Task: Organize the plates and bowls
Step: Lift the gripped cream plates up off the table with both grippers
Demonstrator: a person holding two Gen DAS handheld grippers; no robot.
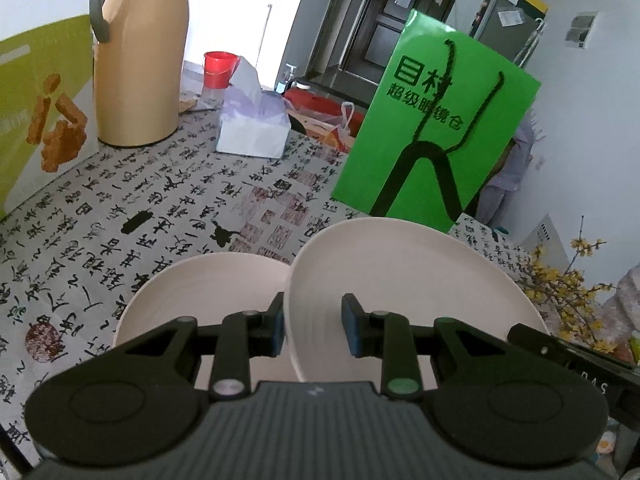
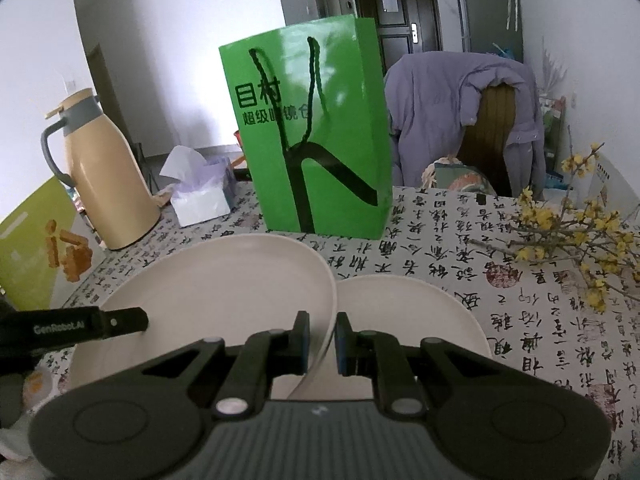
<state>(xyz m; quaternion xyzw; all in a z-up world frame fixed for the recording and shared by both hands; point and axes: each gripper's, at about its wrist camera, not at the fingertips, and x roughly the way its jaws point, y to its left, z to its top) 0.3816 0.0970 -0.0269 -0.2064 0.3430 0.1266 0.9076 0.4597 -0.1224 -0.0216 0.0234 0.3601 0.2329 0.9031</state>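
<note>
Two smooth, matt cream plates [image 1: 400,272] lie by a glossy green paper bag [image 2: 320,128] on printed cloth [image 1: 160,208].

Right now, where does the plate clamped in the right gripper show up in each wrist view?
Left wrist: the plate sits lower right of centre, with its left rim at mid-frame.
Right wrist: the plate sits lower left of centre, with its right rim pinched in the right gripper.
Shared landmark: the green bag stands just behind the plate in both views.

- The green paper bag [image 1: 436,120] hides most of the chair behind it.
- The yellow-green box [image 1: 44,120] left of the thermos jug [image 1: 140,64] is cut by the edge.
</note>
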